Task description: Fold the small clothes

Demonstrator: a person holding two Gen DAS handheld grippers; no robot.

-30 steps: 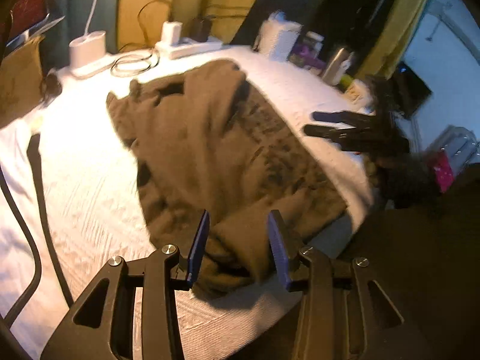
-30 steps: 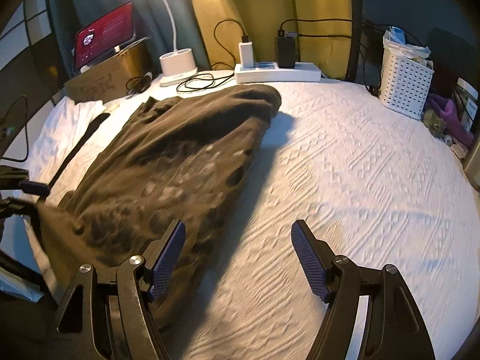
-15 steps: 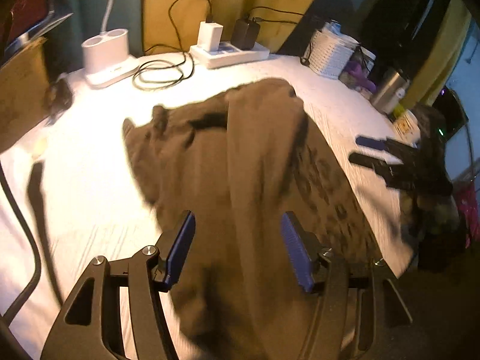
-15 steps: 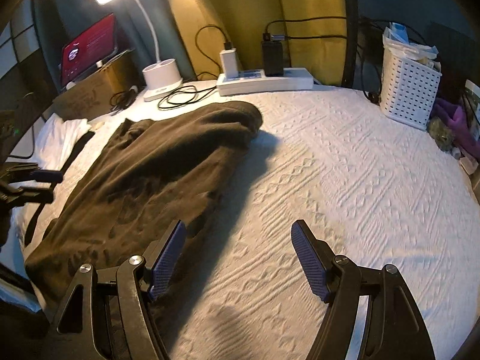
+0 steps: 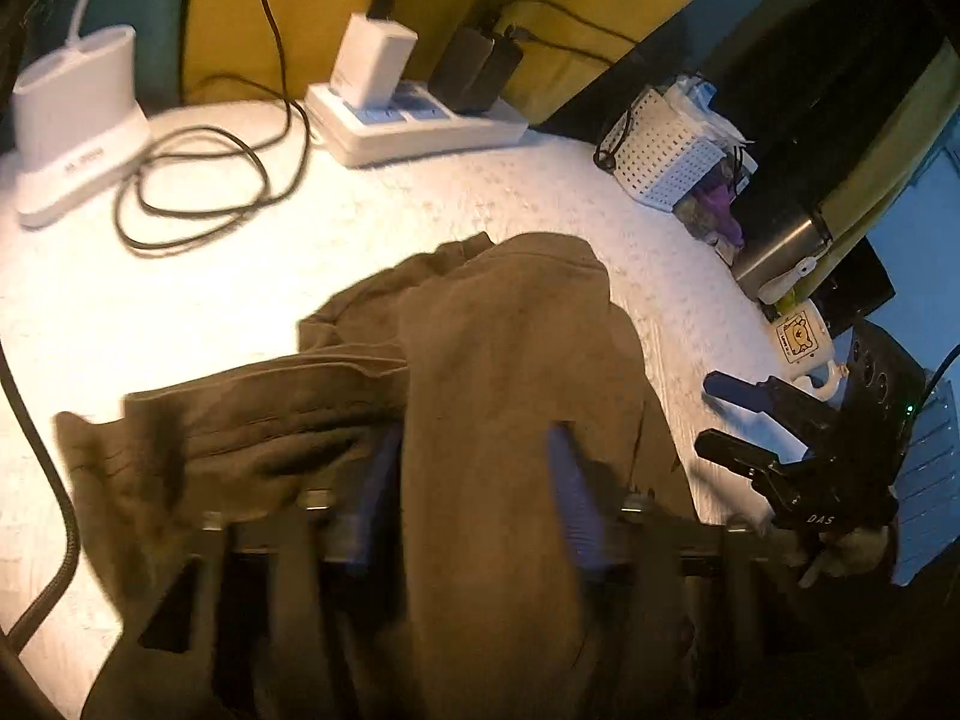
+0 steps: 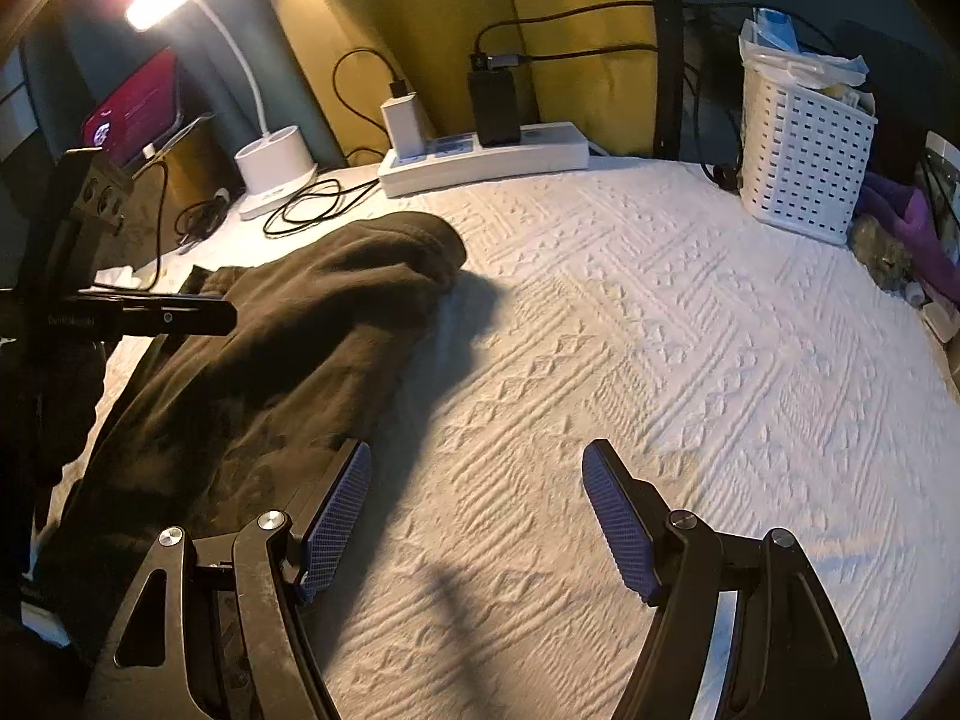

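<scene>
A brown garment (image 5: 510, 330) lies crumpled on the white bedspread (image 5: 180, 300), one fold running toward the power strip. My left gripper (image 5: 474, 468) is blurred and its jaws are closing; a thick fold of the garment fills the gap and the blue pads (image 5: 567, 492) touch it on both sides. From the right wrist the garment (image 6: 312, 324) fills the left side, with the left gripper (image 6: 198, 315) above it. My right gripper (image 6: 474, 504) stands open over bare bedspread just right of the garment, holding nothing. It also shows at the right as the right gripper (image 5: 708, 414).
At the back stand a white power strip (image 6: 480, 159) with chargers, a lamp base (image 6: 273, 177) and loose black cables (image 5: 198, 192). A white basket (image 6: 804, 162) is at the back right; a mug (image 5: 801, 339) and a steel flask (image 5: 780, 246) sit past the bed's edge.
My left gripper travelled along the garment toward the power strip, opened on the way, and has closed on a fold further up. The right gripper drifted slightly forward and stayed open.
</scene>
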